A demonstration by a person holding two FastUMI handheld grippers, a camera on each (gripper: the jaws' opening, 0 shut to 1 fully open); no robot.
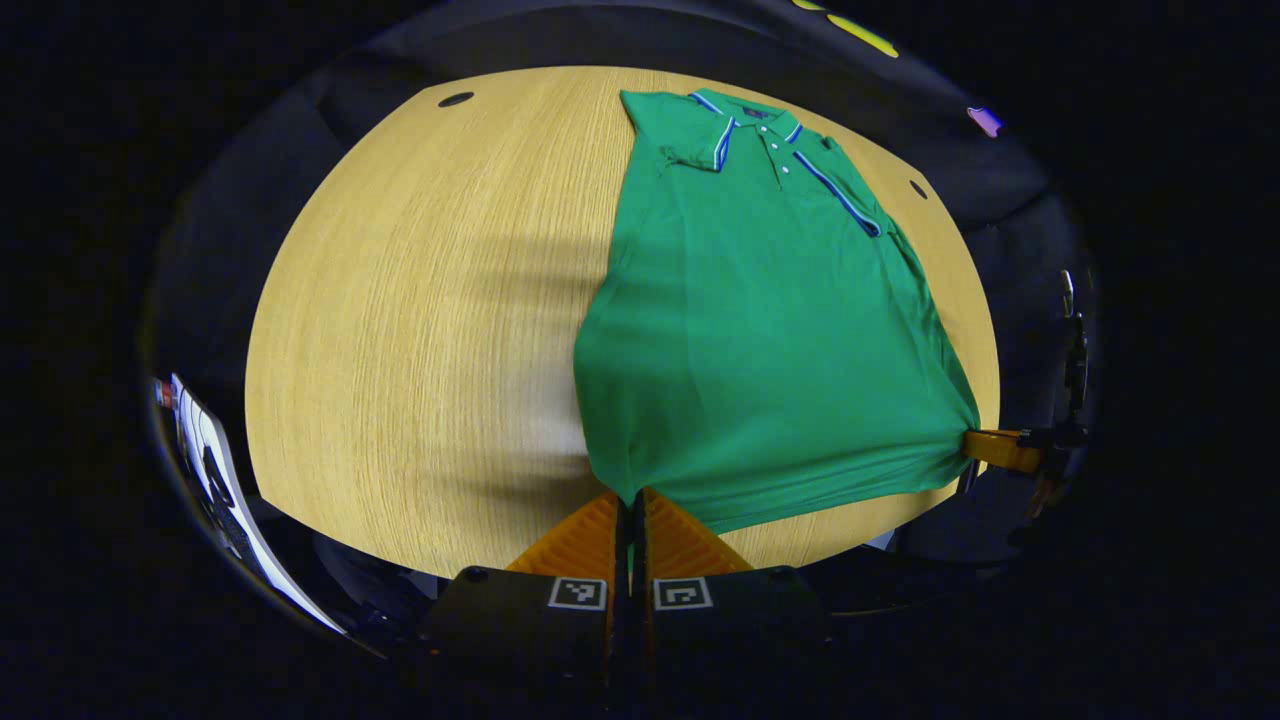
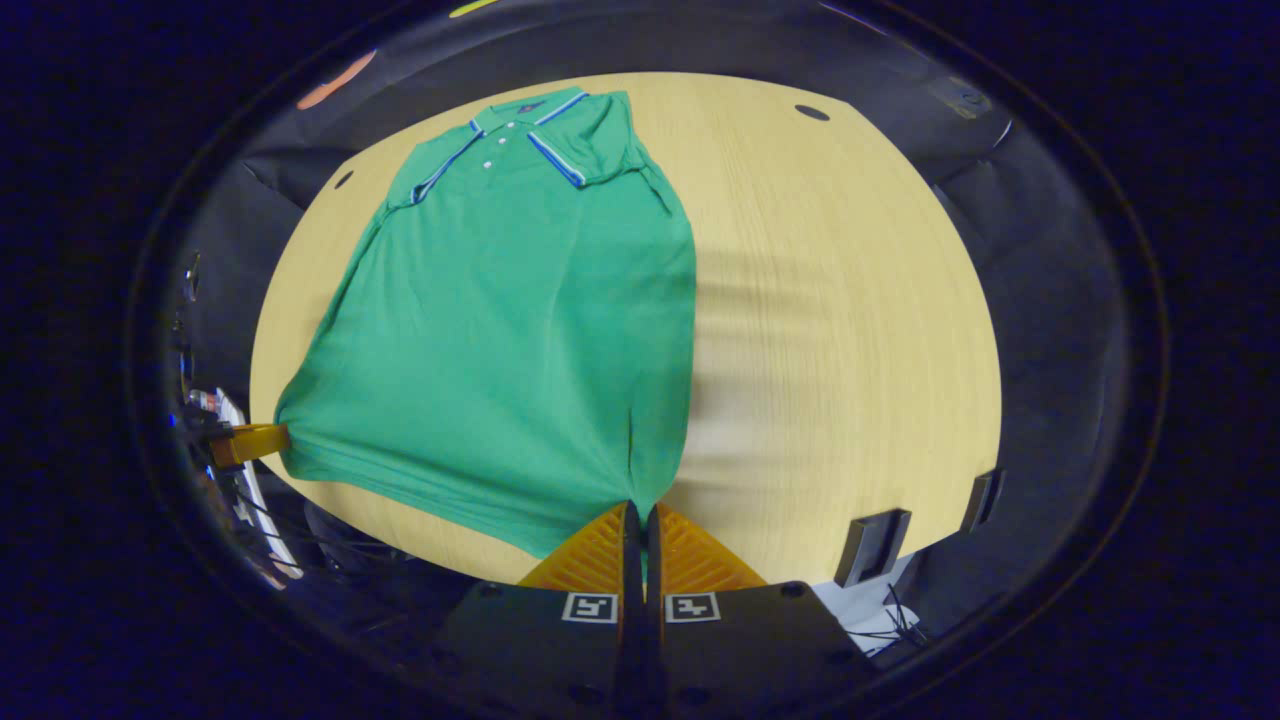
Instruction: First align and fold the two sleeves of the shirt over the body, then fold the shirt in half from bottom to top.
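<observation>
The green polo shirt (image 1: pixel 760 330) lies flat, collar (image 1: pixel 760 118) toward twelve o'clock and hem toward six, on the wooden desk (image 1: pixel 420 330). Both sleeves look already folded in over the body, so the step in hand is judged to be the bottom-to-top fold.

In the left gripper view the left tongs (image 1: pixel 630 515) are closed, pinching one hem corner at six o'clock. The right tongs (image 2: pixel 640 525) are likewise clamped on the other hem corner in the right gripper view; each pair also shows far off at the other view's edge (image 1: pixel 995 447).

To do this well, lift both corners together at equal height, keep the hem taut between them so it does not sag, carry it toward twelve o'clock, and lay it squarely on the shoulders just below the collar. Uneven travel would skew the fold, and a quick pull could drag the folded sleeves loose.
</observation>
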